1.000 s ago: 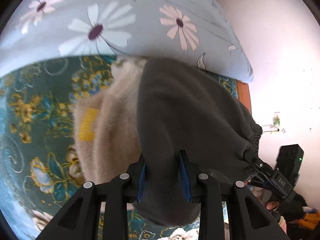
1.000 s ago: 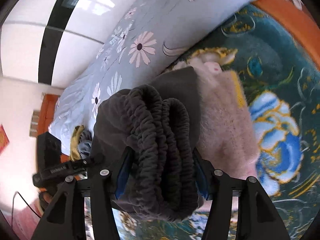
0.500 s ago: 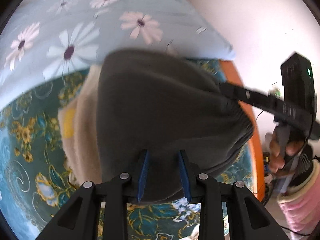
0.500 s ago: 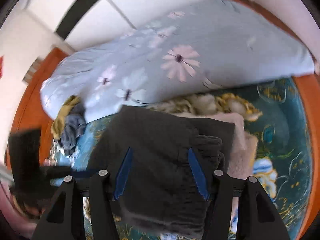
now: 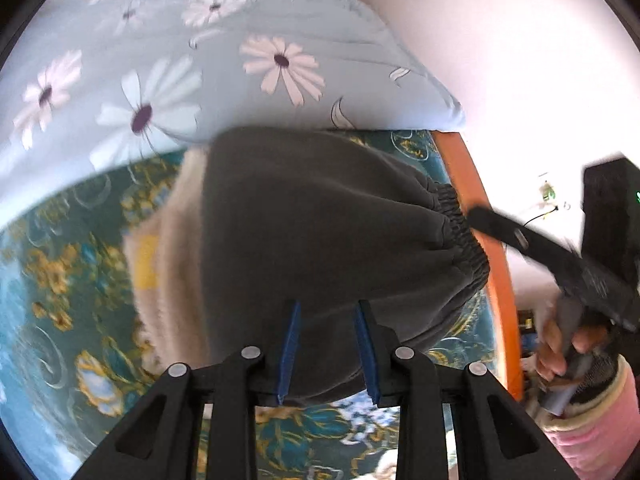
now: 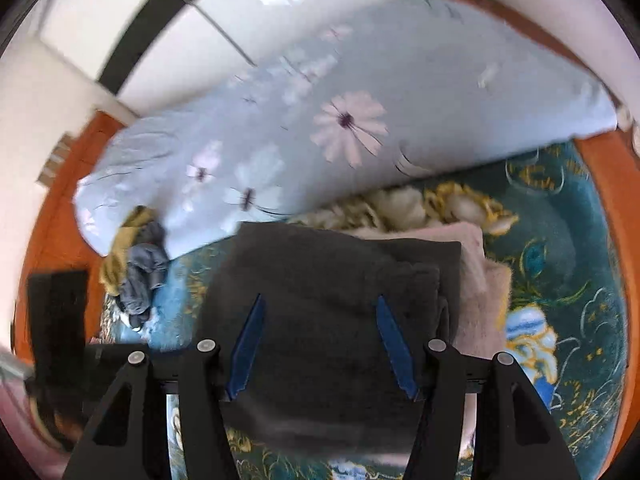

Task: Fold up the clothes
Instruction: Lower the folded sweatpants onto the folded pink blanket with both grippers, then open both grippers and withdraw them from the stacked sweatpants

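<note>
Two folded garments are lying stacked on the teal floral bedspread (image 6: 560, 248): one dark grey fleece garment with an elastic band (image 6: 328, 300) and one fluffy beige-pink sweater (image 6: 480, 280) under it. One pale blue daisy-print quilt (image 6: 360, 120) is lying behind. One small crumpled heap of yellow and grey-blue clothing (image 6: 136, 264) is sitting apart. Two black tools are showing, one left tool (image 5: 326, 344) and one right tool (image 6: 320, 344).

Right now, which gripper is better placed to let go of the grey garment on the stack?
Left, likely. The left gripper is pinching the grey garment's near edge, so it alone can let go. The right gripper is open, its fingers apart above the cloth.
</note>
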`<action>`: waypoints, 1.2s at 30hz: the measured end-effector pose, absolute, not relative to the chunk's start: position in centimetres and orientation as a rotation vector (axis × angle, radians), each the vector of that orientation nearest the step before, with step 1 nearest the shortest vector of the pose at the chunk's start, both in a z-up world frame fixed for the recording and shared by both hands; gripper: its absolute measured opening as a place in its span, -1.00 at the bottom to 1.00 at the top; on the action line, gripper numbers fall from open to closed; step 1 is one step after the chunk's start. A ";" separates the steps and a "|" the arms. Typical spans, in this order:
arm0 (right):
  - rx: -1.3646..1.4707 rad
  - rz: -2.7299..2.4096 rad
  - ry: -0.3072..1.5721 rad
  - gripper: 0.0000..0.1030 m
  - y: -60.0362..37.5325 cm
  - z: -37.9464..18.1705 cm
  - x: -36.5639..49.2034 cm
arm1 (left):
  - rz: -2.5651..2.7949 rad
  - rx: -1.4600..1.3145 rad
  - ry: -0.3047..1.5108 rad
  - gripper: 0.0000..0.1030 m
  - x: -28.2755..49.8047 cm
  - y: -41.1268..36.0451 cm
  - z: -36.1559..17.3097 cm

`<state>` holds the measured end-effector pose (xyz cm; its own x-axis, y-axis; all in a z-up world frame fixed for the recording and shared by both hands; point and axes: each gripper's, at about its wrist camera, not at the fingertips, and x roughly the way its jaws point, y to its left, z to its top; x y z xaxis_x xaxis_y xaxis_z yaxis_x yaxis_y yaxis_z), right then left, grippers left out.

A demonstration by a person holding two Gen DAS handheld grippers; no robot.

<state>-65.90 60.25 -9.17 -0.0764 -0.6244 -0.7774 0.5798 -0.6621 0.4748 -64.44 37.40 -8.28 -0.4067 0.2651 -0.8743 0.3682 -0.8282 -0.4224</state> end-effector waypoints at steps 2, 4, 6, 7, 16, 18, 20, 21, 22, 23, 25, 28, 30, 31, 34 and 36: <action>1.354 -1.847 -0.009 0.15 61.0 -9.3 -64.1 | -2.396 1.680 0.883 -0.39 -64.0 37.5 -8.9; 1.361 -1.855 0.053 0.15 61.8 -10.0 -62.5 | -2.359 1.687 0.885 -0.39 -63.6 37.4 -9.9; 1.397 -1.855 0.058 0.15 62.3 -11.3 -61.9 | -2.332 1.700 0.869 -0.39 -63.7 37.6 -10.9; 1.420 -1.848 0.028 0.15 62.6 -12.2 -62.1 | -2.325 1.708 0.852 -0.39 -63.8 37.7 -11.3; 1.467 -1.829 -0.015 0.15 62.5 -16.2 -63.3 | -2.285 1.771 0.754 -0.39 -64.7 38.5 -13.6; 1.467 -1.821 0.007 0.15 62.4 -16.2 -63.1 | -2.263 1.759 0.803 -0.39 -64.4 38.3 -13.5; 1.476 -1.811 0.001 0.15 62.7 -15.3 -63.0 | -2.232 1.726 0.864 -0.39 -63.9 38.0 -13.0; 1.456 -1.816 -0.006 0.15 62.9 -14.4 -62.6 | -2.221 1.703 0.886 -0.39 -63.6 37.9 -12.7; 1.435 -1.820 -0.013 0.15 63.2 -13.5 -62.3 | -2.225 1.673 0.882 -0.39 -63.3 38.0 -12.2; 1.417 -1.825 -0.014 0.15 63.5 -12.8 -61.9 | -2.230 1.645 0.857 -0.39 -63.0 38.3 -11.6; 1.397 -1.832 0.010 0.16 64.3 -12.0 -61.1 | -2.239 1.616 0.798 -0.29 -62.4 39.2 -10.4; 1.388 -1.832 0.039 0.17 65.7 -11.3 -60.0 | -2.254 1.593 0.767 0.26 -61.4 40.7 -9.3; 1.404 -1.824 0.052 0.18 66.6 -11.5 -59.5 | -2.251 1.594 0.773 0.28 -60.7 41.7 -9.0; 1.425 -1.823 0.055 0.18 67.0 -11.9 -59.4 | -2.243 1.608 0.789 0.30 -60.7 42.4 -9.1; 1.486 -1.816 0.071 0.22 67.8 -13.7 -59.2 | -2.194 1.681 0.764 0.36 -60.6 44.4 -10.2; 1.494 -1.803 0.089 0.56 68.0 -14.4 -58.8 | -2.160 1.732 0.717 0.47 -60.5 45.5 -11.1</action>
